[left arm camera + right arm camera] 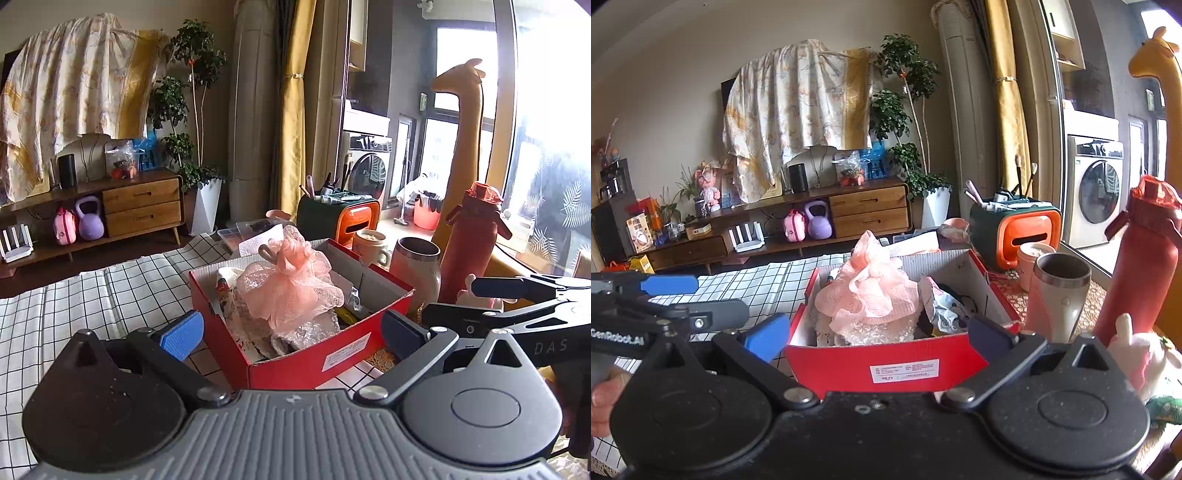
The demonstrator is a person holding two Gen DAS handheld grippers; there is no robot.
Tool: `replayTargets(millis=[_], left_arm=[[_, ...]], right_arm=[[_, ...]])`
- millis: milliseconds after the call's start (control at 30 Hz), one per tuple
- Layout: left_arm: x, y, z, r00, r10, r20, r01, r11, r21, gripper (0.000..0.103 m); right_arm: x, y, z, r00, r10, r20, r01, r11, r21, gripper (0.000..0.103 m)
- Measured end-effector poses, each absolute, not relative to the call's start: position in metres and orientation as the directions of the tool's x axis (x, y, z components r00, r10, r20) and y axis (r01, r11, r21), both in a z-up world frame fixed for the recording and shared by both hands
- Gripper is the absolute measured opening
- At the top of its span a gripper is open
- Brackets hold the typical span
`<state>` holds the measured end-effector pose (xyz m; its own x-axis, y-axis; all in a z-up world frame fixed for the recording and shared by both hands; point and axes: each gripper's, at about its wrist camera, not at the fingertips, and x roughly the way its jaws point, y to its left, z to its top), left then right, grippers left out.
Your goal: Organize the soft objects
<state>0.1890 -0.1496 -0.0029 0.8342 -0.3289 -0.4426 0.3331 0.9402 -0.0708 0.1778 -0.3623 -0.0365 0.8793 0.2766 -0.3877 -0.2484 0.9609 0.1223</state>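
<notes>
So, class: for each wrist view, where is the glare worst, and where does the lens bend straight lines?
Left wrist view: the window at right is blown out white, and its frame curves. Right wrist view: lighting is more even, with glare only at the top-right corner; the sliding door frame bows.

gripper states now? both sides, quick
Left gripper: open, holding nothing, in front of the red box.
Right gripper: open, holding nothing, at the same box.

Table (764,284), checked cloth: red box (905,365), steel cup (1056,299), red bottle (1141,273), mug (369,247), plush toy (1145,358).
</notes>
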Motion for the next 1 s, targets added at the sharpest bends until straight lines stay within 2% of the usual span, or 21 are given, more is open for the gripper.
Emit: replayTargets(millis=[1000], left_arm=[[0.185, -0.148, -0.011, 0.820, -0.338, -0.462, 0.326, 0.939, -0.109, 0.103]], right_arm=[[0.164, -0.363, -0.039, 0.890, 0.260, -0.373, -0.228, 0.965, 0.129, 0.103]])
